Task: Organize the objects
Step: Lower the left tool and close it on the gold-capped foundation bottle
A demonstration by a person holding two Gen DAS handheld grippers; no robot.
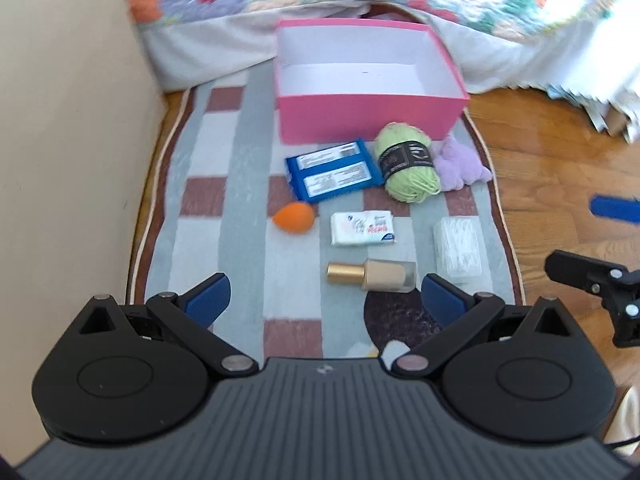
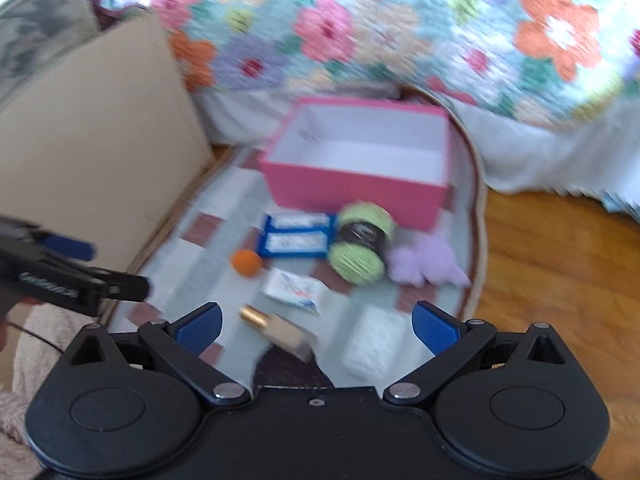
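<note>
pink box [image 1: 370, 118] sits empty on the checked rug [image 1: 240, 184] by the bed, with green yarn [image 1: 408, 166], blue packets [image 1: 332, 170] and a gold-capped bottle [image 1: 372, 275] just before it (all loose); left claw [image 1: 324, 298] and right claw [image 2: 316, 326] both gape, released.

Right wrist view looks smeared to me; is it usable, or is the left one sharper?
Right wrist view: motion blur smears the yarn and the quilt, though its own tool stays crisp. Left wrist view: sharper, print on the blue packet almost legible, only the edges blurred; daylight washes out its top right corner.
</note>
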